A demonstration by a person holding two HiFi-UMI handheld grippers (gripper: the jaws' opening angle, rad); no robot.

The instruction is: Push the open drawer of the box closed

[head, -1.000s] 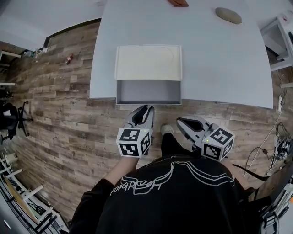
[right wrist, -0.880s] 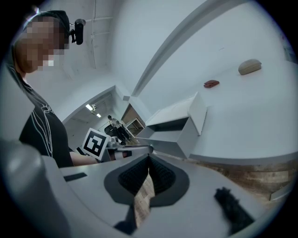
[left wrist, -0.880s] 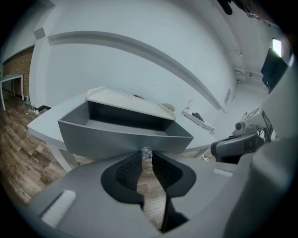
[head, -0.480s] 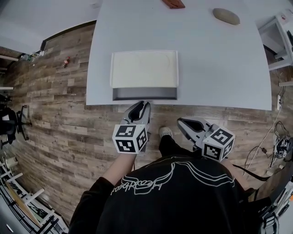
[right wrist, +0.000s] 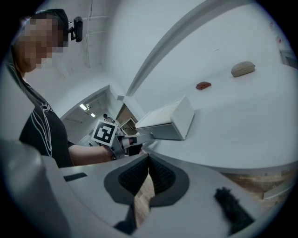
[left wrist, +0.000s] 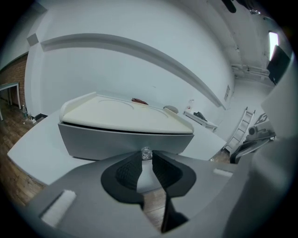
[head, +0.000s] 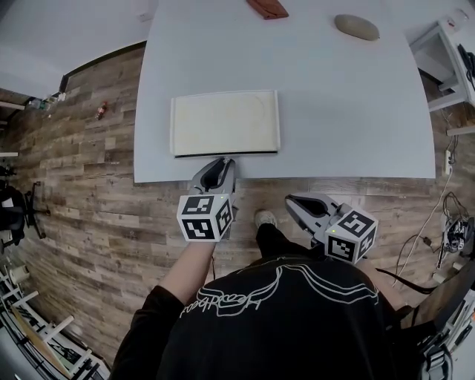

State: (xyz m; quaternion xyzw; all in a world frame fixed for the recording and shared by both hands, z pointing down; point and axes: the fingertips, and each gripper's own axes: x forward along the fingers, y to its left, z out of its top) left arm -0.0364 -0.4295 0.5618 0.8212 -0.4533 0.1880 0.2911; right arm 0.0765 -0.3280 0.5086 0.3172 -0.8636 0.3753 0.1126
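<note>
A box with a cream top (head: pixel 225 122) stands near the front edge of the white table (head: pixel 356 111). Its grey drawer front (left wrist: pixel 125 144) sits almost flush under the lid, with only a dark line showing from above. My left gripper (head: pixel 220 162) is against that front. Its jaws stand a narrow gap apart around the small clear knob (left wrist: pixel 146 152). My right gripper (head: pixel 295 200) hangs over the wooden floor, right of the box and short of the table. Its pads meet at the tips with nothing between them. The right gripper view shows the box (right wrist: pixel 167 121) from the side.
A red-brown object (head: pixel 267 7) and a tan oval object (head: pixel 356 27) lie at the table's far side. The table's front edge runs just behind the left gripper. A shoe (head: pixel 263 217) is on the floor between the grippers. White shelving (head: pixel 445 52) stands at the right.
The drawer has slid from well open into the box. My left gripper has moved toward the table with it. The right gripper has hardly shifted.
</note>
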